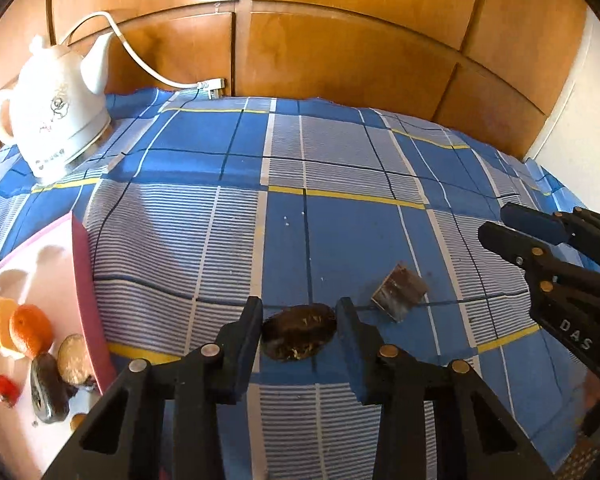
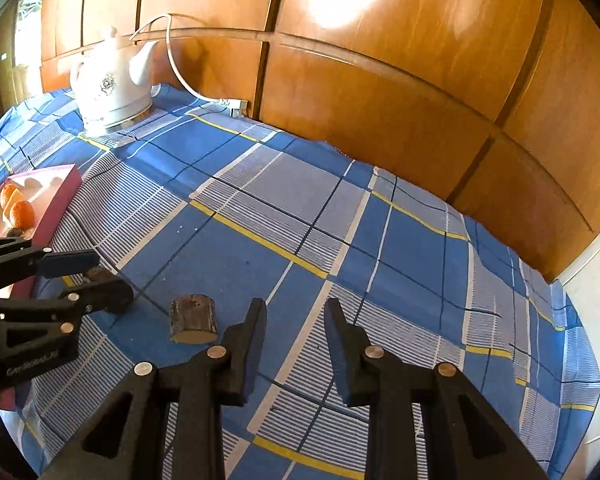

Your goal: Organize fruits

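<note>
Left gripper (image 1: 299,334) clamps a dark brown oval fruit (image 1: 299,333) between its pads, just over the blue checked cloth (image 1: 228,240). Right gripper (image 2: 296,344) hovers nearly closed and empty beside a small log piece (image 2: 193,319); oranges (image 1: 30,330) sit in the pink tray (image 1: 85,280) at left

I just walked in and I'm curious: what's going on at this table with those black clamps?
A person is sorting fruit with a hand-held gripper in each hand. The left gripper grips a dark brown fruit beside the pink tray, which holds oranges and other pieces. The right gripper holds nothing, near a small wooden block.
</note>
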The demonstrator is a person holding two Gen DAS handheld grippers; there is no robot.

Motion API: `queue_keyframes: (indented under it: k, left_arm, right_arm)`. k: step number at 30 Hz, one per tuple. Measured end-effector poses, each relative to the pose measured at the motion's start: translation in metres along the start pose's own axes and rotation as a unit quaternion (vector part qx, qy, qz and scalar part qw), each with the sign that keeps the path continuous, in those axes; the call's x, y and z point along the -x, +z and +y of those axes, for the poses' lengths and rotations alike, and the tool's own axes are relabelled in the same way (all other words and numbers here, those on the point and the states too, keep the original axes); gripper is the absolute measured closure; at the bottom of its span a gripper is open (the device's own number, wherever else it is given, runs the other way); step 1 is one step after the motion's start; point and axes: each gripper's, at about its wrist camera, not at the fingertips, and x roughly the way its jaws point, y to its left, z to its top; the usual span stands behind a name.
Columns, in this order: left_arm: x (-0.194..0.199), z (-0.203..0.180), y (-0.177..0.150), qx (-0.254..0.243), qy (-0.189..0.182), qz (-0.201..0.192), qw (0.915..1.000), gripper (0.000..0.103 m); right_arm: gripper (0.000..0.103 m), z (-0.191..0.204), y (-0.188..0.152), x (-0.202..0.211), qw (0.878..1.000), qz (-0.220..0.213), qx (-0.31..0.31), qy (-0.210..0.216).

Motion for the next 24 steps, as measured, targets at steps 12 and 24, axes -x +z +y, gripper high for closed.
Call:
queue_keyframes:
  k: [12, 24]
  left_arm:
    - [0.000, 0.005, -0.008, 0.010, -0.025, 0.008, 0.9996, 0.044]
    - [-0.003, -0.019, -0.018, -0.042, -0.061, 0.016, 0.9971, 0.035]
  right_arm:
    - [0.073, -0.002, -0.002, -0.003, 1.000, 0.007, -0.001, -0.008]
    - [0.073, -0.001, -0.003, -0.008, 1.000, 0.020, 0.002, -0.005]
